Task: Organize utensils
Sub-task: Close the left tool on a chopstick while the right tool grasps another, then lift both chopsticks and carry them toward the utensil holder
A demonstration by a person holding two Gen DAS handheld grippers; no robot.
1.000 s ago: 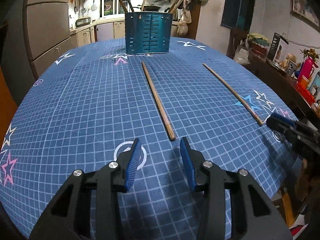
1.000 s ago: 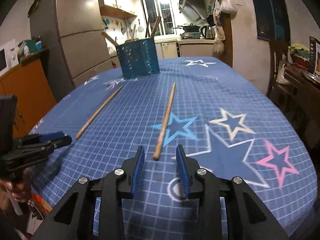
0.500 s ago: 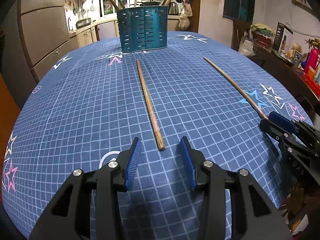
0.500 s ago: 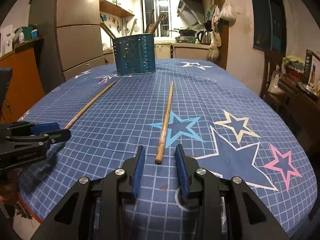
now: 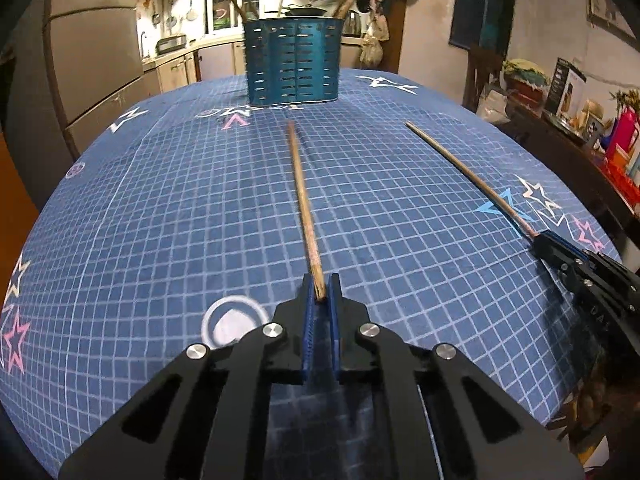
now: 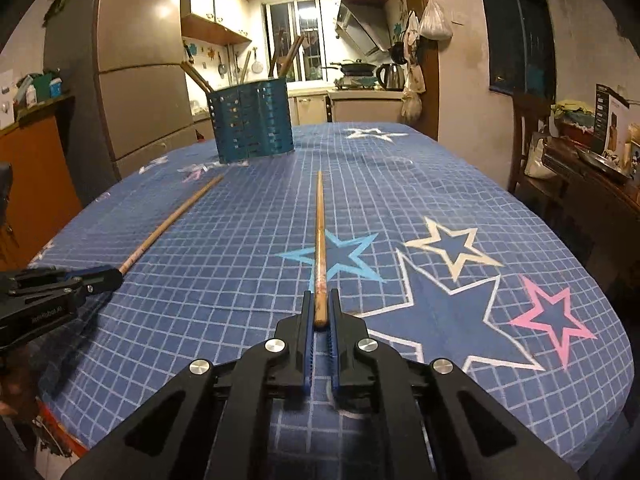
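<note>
Between each pinching claw's pads — left claw (image 5: 320, 292), right claw (image 6: 319, 308) — a chopstick (image 5: 303, 208) (image 6: 319, 240), lengthwise toward holder (image 5: 294, 62).

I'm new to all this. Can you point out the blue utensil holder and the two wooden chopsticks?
Blue utensil holder (image 5: 294, 62), left wrist view, front slotted wall.
Left chopstick (image 5: 301, 184), left wrist view, mid-shaft, near end pinched in the tongs.
Right chopstick (image 6: 319, 224), right wrist view, mid-shaft.

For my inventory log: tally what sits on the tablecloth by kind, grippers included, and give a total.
Loose chopsticks lying on the cloth: 2, the left chopstick and the right chopstick
Blue utensil holder: 1 (sticks stand inside; their number is unclear)
Grippers: 2, the left gripper and the right gripper, each shut on a chopstick's near end
Total: 5
</note>
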